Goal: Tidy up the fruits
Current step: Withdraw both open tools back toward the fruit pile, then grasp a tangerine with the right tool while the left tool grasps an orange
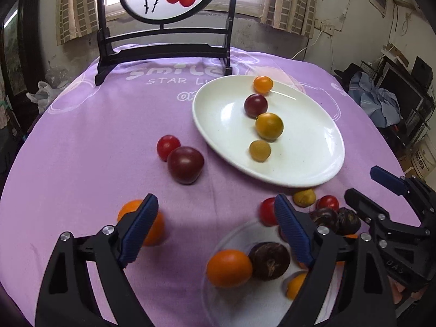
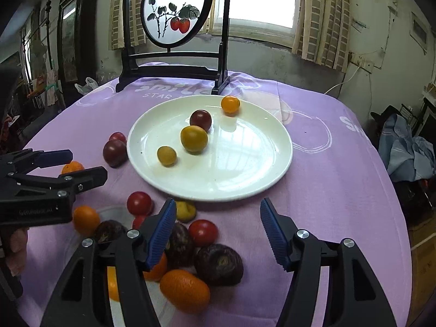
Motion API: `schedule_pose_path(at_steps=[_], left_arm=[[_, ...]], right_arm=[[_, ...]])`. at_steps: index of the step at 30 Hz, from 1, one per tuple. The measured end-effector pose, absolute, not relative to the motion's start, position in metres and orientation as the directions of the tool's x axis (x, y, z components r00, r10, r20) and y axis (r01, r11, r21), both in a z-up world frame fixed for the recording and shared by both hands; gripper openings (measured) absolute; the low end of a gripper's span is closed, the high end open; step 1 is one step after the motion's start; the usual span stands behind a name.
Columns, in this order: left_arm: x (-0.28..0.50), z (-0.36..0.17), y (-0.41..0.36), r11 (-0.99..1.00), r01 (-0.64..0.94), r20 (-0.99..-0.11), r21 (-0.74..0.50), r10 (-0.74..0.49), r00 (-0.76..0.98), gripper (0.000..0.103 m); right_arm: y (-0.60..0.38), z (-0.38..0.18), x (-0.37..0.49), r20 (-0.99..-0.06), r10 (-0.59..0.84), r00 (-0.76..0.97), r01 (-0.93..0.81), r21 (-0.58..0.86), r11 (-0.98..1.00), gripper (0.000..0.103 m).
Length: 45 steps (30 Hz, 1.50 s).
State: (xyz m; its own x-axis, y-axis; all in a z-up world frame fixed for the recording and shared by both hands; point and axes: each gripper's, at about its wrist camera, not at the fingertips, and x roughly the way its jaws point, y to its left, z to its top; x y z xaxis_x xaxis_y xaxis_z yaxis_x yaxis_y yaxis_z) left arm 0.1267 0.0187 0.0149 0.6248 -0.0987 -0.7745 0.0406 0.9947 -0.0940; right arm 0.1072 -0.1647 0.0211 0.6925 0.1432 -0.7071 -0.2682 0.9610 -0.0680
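A white plate (image 1: 299, 163) (image 2: 245, 163) holds several small tomatoes: orange (image 2: 230, 104), dark purple (image 2: 200, 120) and two yellow (image 2: 194, 138). A red tomato (image 1: 167, 147) and a dark purple tomato (image 1: 185, 164) lie left of it on the purple cloth. A clear dish (image 1: 245, 299) near me holds orange kumquats (image 1: 229, 267) and brown chestnuts (image 1: 269, 261). More red tomatoes (image 2: 203, 232) and chestnuts (image 2: 218, 264) lie around it. My left gripper (image 1: 216, 230) is open and empty above the cloth. My right gripper (image 2: 218, 234) is open and empty above the near fruit pile.
A dark wooden stand with a round painted screen (image 2: 177, 8) stands at the table's far edge. An orange kumquat (image 1: 152, 226) lies behind my left gripper's left finger. The table edge drops off on the right, with clutter beyond (image 2: 403, 147).
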Motion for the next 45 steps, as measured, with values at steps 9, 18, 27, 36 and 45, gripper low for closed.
schedule_pose_path(at_steps=[9, 18, 27, 36, 45], left_arm=[[0.095, 0.003, 0.038, 0.997, 0.011, -0.767, -0.077, -0.066, 0.638, 0.085], [0.089, -0.004, 0.053, 0.993, 0.009, -0.759, -0.115, -0.094, 0.644, 0.085], [0.087, 0.000, 0.055, 0.990, 0.030, -0.760, -0.138, -0.125, 0.638, 0.087], [0.081, 0.002, 0.050, 0.995, 0.067, -0.760, -0.079, -0.103, 0.641, 0.088], [0.074, -0.019, 0.026, 0.968, 0.249, -0.820, -0.017, -0.155, 0.551, 0.088]], right_arm=[[-0.180, 0.013, 0.050, -0.697, 0.158, 0.700, -0.230, -0.009, 0.973, 0.069], [-0.171, 0.003, 0.025, -0.716, 0.125, 0.687, -0.213, -0.034, 0.977, 0.068], [-0.165, -0.025, 0.049, -0.823, 0.079, 0.563, -0.205, -0.047, 0.978, 0.068], [-0.154, -0.030, 0.063, -0.806, 0.065, 0.588, -0.203, -0.070, 0.977, 0.037], [-0.169, -0.025, 0.056, -0.799, 0.147, 0.584, -0.220, 0.019, 0.975, 0.037]])
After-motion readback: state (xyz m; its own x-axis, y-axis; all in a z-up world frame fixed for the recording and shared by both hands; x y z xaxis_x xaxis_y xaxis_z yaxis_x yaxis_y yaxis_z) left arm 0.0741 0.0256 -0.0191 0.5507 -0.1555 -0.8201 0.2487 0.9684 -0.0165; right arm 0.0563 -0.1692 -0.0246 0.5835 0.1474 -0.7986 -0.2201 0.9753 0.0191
